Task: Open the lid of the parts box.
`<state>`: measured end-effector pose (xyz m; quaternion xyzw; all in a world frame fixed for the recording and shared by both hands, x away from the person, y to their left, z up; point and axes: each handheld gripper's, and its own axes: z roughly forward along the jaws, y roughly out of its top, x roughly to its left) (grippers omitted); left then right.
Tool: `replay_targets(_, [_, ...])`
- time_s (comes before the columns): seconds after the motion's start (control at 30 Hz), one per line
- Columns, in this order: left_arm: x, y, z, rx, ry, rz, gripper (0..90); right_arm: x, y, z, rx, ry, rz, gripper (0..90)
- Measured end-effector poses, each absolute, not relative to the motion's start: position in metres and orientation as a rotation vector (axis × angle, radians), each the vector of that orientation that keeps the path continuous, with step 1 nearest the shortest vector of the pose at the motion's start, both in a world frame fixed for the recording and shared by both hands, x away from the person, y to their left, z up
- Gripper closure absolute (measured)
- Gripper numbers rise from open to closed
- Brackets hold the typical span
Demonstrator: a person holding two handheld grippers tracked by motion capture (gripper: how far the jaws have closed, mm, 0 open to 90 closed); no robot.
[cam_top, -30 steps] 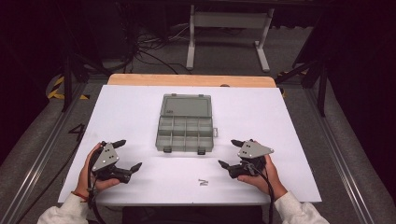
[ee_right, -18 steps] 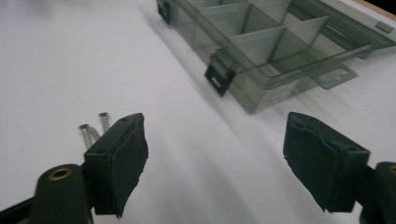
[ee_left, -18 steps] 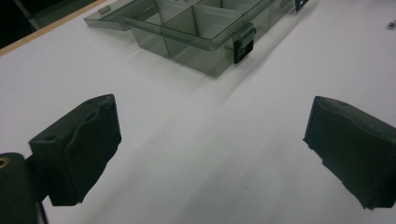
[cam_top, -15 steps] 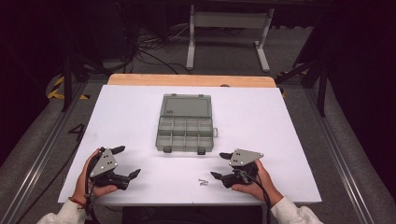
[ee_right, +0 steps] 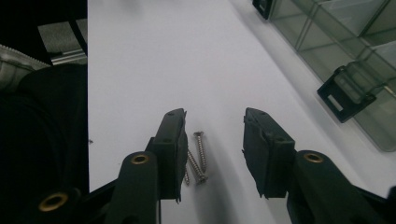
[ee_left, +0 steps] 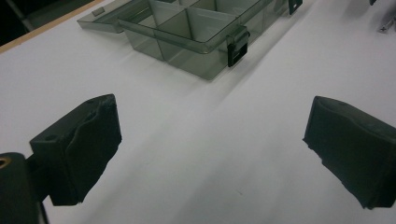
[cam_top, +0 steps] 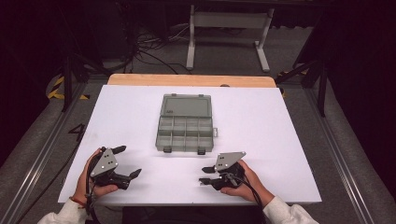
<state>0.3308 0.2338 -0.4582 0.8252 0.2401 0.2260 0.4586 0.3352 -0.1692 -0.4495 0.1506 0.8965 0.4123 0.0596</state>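
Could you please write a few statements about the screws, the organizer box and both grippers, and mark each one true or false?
1. The organizer box lies open, its lid folded back on the table. True.
2. The screws sit in one of the box's compartments. False: they lie on the table between the jaws of the right gripper.
3. The right gripper's jaws have just been closing, but the pads do not yet press the screws. True.
4. The left gripper holds a screw. False: its jaws stand wide open over bare table.
5. The box's front latches are white. False: they are dark.
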Motion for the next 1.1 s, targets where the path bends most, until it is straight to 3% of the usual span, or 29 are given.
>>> replay_targets(0.33, [0.332,0.232,-0.459,2.048,0.584,0.553,4.9,0.338,-0.162,-0.452,0.437,2.752,1.222,70.6])
replay_targets(1.1, [0.332,0.231,-0.459,2.05,0.587,0.547,5.2,0.338,-0.155,-0.457,0.387,2.754,1.13,81.3])
